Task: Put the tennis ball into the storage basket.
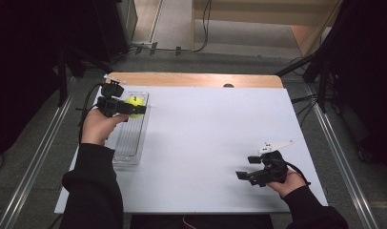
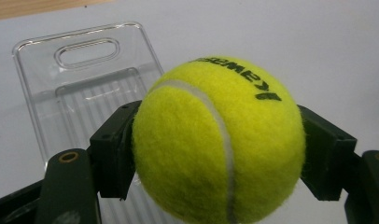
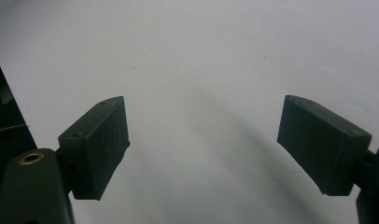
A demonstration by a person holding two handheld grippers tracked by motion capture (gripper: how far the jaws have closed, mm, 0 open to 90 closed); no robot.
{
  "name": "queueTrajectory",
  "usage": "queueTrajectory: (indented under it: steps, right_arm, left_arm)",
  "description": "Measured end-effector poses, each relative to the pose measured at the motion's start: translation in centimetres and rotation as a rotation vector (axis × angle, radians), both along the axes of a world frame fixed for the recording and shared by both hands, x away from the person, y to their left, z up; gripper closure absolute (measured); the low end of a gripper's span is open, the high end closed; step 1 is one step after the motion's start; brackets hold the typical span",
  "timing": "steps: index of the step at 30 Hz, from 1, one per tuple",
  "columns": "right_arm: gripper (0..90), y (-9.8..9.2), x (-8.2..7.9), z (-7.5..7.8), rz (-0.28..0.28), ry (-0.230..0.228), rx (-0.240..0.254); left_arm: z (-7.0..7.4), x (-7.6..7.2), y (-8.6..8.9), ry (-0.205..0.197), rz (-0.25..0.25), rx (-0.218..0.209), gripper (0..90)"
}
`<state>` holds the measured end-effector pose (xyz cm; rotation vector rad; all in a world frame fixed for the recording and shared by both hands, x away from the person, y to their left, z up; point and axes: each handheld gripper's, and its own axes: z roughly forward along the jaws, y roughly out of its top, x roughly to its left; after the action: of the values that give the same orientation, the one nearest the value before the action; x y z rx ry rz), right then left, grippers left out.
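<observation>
Ball: we see the ball [image 2: 218, 142], yellow-green felt, clamped between the 2 jaws of the left gripper [image 1: 134, 108]; in the left gripper view both pads press its sides.
Ball's place: in the high view it hangs over the far end of the tray [image 1: 134, 143], near the table's [image 1: 206, 133] far left corner.
Left tool: narrow, closed on the ball, pointing to the right across the tray in the high view.
Right tool: the right gripper [image 1: 244, 174] stands wide with nothing between its jaws, held near the table's front right, well apart from the ball.
High view adds: we get the layout here, both hands, dark sleeves, the tray lengthwise on the left, the wooden table edge beyond the white top.
Left gripper view adds: we can read a white seam curving down the ball's face and black lettering on its upper right, upside down; also the tray's handle slot and ribbed floor behind the ball.
Right gripper view adds: we see its 2 pads [image 3: 96, 147] spread over bare white table.
Pointing: a ball has no long axis; we can only say its lettering faces up and away from the camera.
Tray's axis: long side runs near to far in the high view.
</observation>
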<state>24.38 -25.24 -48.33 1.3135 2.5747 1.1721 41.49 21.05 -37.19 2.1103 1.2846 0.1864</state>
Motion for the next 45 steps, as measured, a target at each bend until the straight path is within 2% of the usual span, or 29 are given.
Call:
queueTrajectory:
  steps: [9, 16, 27, 45]
  right_arm:
    - [14.6, 0.0, 0.0, 0.0, -0.001, 0.002, -0.001]
    - [14.6, 0.0, 0.0, 0.0, 0.000, 0.001, -0.003]
    - [14.6, 0.0, 0.0, 0.0, 0.000, 0.003, -0.005]
    - [14.6, 0.0, 0.0, 0.0, -0.001, 0.003, -0.005]
  left_arm:
    - [-0.4, 0.2, 0.5, -0.010, 0.051, 0.018, 26.1]
    - [-0.6, 0.4, 1.1, -0.019, 0.099, 0.012, 26.1]
    - [-1.2, 0.6, 1.3, -0.011, 0.107, 0.009, 26.1]
    - [-2.8, 1.2, 0.9, 0.024, 0.111, 0.031, 26.0]
